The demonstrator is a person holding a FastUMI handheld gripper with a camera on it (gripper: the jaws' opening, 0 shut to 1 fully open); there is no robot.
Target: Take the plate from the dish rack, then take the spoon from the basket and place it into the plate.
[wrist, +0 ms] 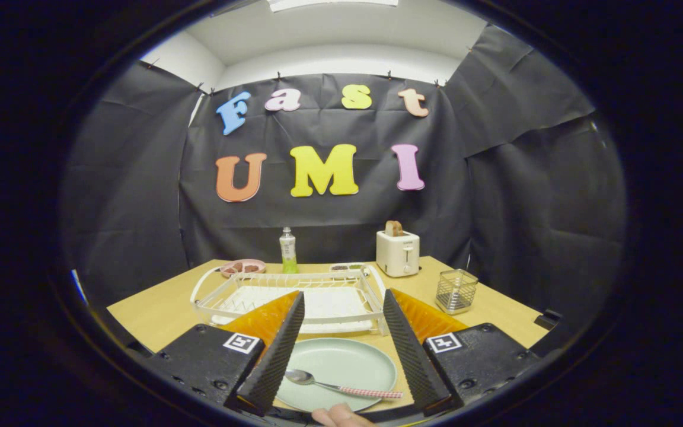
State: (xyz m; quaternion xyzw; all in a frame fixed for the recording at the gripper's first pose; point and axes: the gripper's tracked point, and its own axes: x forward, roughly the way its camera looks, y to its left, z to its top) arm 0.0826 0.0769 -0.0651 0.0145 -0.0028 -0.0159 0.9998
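Two fingers stand spread wide before you, gripping nothing, and the gripper (341, 350) hangs over the near edge of the table (152, 314). Going from your left: a pink bowl (243, 267) sits at the far corner, then the white dish rack (294, 296) stretches across the middle with a bottle (287, 250) behind it. No plate stands in the rack. The plate (341, 365) lies flat on the table between your fingers, just in front of the rack. The spoon (335, 385) rests in it, bowl end close to your left finger and patterned handle running rightward, its tip reaching the plate's near right rim by your right finger. So its long axis lies crosswise to your fingers, not along them. Further right, a toaster (398, 252) stands at the back, and the wire basket (456, 290) sits beyond your right finger, seemingly with nothing in it. Judged from this, both steps look done; you need only lift away cleanly without clipping the handle. A fingertip (338, 415) shows at the very bottom.
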